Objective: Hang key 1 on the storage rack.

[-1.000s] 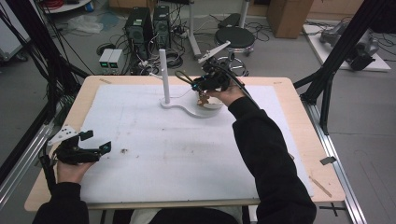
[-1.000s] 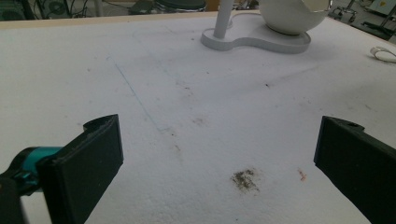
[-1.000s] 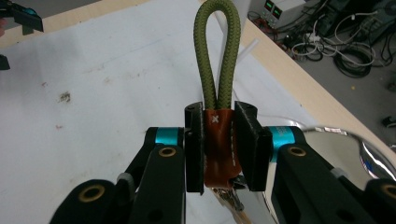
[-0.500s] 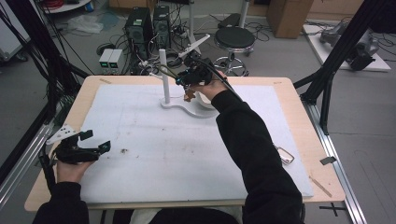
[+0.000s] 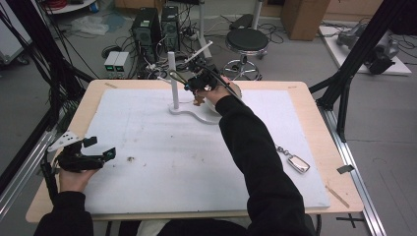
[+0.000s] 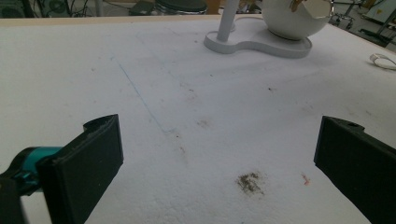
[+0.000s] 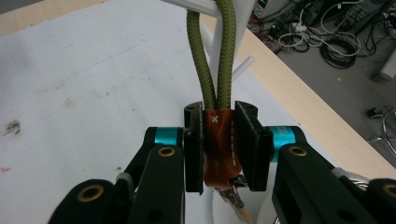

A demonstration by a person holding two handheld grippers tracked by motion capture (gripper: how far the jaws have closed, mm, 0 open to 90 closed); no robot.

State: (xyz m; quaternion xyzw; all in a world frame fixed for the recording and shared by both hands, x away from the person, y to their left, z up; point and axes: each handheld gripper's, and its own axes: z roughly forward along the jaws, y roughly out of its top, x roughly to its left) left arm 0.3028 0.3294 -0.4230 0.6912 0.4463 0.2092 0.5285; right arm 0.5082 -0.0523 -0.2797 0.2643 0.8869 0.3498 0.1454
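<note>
A brown leather tab [image 7: 217, 140] with a green cord loop [image 7: 214, 56] is clamped between the jaws of my right gripper [image 7: 218, 145]. The loop runs up over a thin white peg [image 7: 194, 5] of the white stand [image 5: 172, 78]. In the high view my right gripper [image 5: 193, 84] is at the stand's post, above its base [image 5: 183, 110], with the tab [image 5: 199, 101] hanging below it. My left gripper [image 5: 101, 148] rests at the table's left front, jaws wide apart [image 6: 219, 158] with only the white mat between them.
A white round bowl [image 6: 287, 21] sits on the stand's base [image 6: 261, 44]. A metal keychain [image 5: 295, 161] lies on the mat at the right, also at the left gripper view's edge [image 6: 384, 60]. Small dirt marks [image 6: 250, 183] dot the mat. A stool and computers stand beyond the table.
My right gripper moved left from over the bowl to the stand's post, carrying the cord tab. The arm's shift uncovered the keychain on the right. The left gripper stayed put.
</note>
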